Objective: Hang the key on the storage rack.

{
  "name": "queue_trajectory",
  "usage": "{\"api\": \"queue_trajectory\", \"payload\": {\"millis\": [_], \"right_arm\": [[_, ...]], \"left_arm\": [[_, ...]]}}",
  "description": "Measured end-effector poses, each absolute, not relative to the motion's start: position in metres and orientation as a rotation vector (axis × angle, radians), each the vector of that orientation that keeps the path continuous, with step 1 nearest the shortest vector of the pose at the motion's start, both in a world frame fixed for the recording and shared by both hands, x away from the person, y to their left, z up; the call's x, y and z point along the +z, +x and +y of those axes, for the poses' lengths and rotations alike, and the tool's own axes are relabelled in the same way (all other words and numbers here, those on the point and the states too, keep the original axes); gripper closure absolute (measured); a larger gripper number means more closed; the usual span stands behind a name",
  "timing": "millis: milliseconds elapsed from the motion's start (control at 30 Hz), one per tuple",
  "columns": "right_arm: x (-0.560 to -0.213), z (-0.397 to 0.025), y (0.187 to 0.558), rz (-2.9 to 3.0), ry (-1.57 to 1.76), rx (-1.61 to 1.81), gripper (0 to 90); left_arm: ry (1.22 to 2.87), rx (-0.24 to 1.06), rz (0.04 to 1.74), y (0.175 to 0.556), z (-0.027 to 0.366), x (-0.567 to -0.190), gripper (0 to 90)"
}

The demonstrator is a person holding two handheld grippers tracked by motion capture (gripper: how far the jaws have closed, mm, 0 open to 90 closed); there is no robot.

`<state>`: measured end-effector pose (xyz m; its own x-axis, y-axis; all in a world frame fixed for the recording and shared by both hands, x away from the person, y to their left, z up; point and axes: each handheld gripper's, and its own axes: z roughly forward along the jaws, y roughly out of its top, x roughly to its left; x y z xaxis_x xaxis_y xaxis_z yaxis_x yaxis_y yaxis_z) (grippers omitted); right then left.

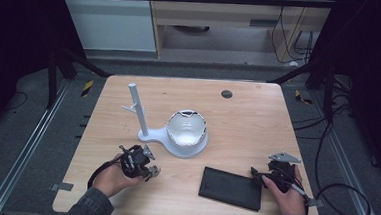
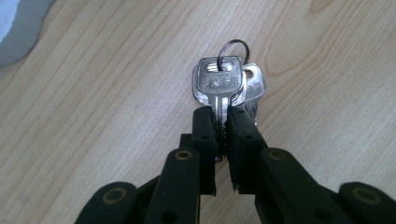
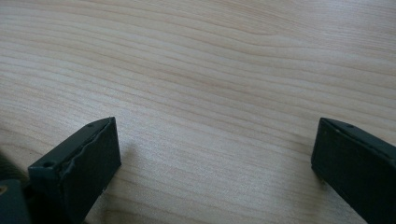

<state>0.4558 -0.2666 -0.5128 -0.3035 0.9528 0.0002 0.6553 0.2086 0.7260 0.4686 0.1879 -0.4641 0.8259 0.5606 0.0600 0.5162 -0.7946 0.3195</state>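
A bunch of silver keys [image 2: 224,86] on a small ring hangs from my left gripper [image 2: 222,122], whose jaws are shut on the key blades just above the wooden table. In the high view that left gripper [image 1: 150,171] sits at the front left, with the keys [image 1: 153,172] at its tip. My right gripper [image 3: 212,154] stands open over bare wood, nothing between its jaws. In the high view the right gripper [image 1: 259,176] rests at the front right, beside the right edge of a flat black pouch [image 1: 231,188].
A white stand [image 1: 187,132] with an upright post [image 1: 137,108] and a bowl-shaped cup sits mid-table, behind the left gripper. A small dark disc [image 1: 226,94] lies near the far edge. Cables trail on the floor to the right.
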Motion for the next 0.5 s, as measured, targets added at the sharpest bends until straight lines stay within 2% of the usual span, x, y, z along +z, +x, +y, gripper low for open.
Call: {"api": "queue_trajectory", "payload": {"millis": [500], "right_arm": [[-0.5127,-0.266,0.455,2.042,1.489,0.875,1.4]], "left_arm": [[2.706,0.186,0.847,0.4689,0.1889,-0.4633,82.3]]}}
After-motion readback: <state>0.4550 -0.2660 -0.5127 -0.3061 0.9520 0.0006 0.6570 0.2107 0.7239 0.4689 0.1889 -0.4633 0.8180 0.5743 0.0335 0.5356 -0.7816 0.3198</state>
